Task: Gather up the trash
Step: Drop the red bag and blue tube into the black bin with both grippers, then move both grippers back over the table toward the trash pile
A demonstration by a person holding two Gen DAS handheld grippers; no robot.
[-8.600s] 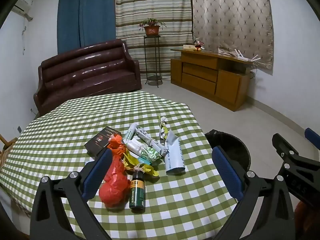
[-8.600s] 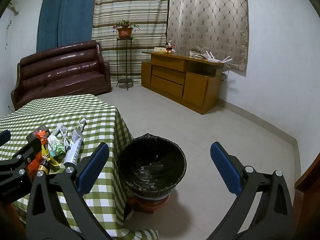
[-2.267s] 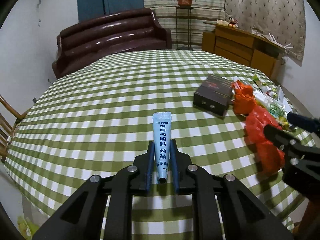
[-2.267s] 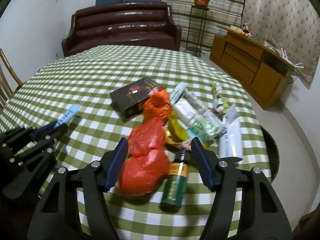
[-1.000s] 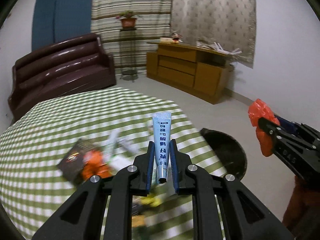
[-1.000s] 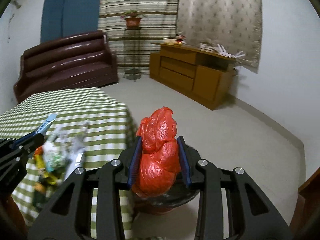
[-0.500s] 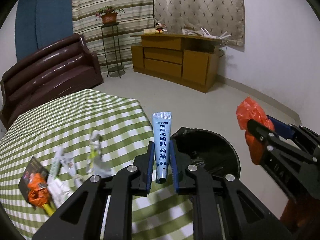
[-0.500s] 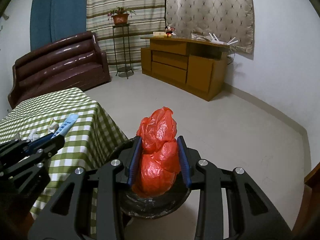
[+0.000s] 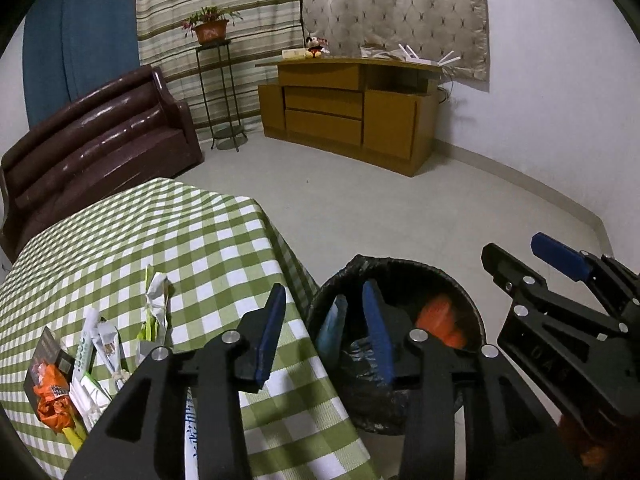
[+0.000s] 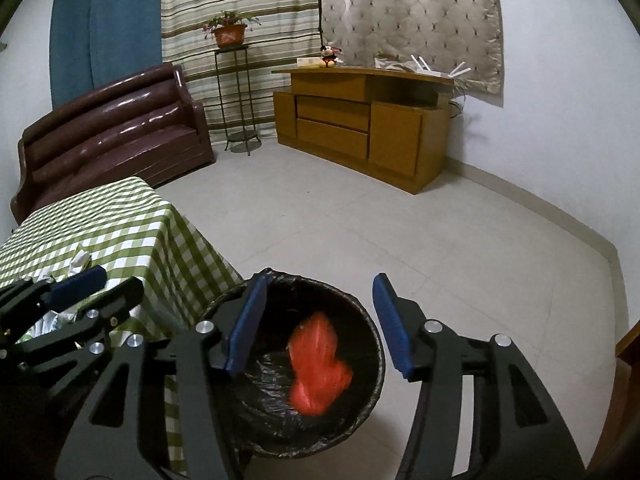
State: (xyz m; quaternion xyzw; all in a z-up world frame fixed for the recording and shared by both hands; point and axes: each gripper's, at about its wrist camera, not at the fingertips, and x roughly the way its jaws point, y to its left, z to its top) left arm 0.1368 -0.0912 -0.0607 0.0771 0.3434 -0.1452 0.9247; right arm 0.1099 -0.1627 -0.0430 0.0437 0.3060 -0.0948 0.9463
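The black-lined trash bin [image 9: 400, 268] stands on the floor beside the table. My left gripper [image 9: 324, 300] hangs over its rim with its jaws opening. The light blue tube [image 9: 333, 330] drops loose between them, close to the right finger, pressed by neither pad. My right gripper [image 10: 320, 284] is over the bin [image 10: 362, 304] too, its jaws opening and nothing between them. The red plastic bag [image 10: 318, 364] falls blurred inside the bin and shows as an orange-red patch [image 9: 440, 320] in the left wrist view. Each gripper appears in the other's view: right [image 9: 516, 246], left [image 10: 116, 280].
On the green checked tablecloth [image 9: 192, 240] lie a crumpled wrapper [image 9: 156, 292], white packets [image 9: 96, 340], an orange wrapper [image 9: 52, 400] and a dark box [image 9: 46, 350]. A brown sofa [image 9: 100, 136], a plant stand [image 9: 218, 92] and a wooden sideboard [image 9: 348, 112] line the far walls.
Both grippers have opened over the bin. The red bag has left the right jaws and dropped in. The blue tube has slipped out of the left grip and is falling.
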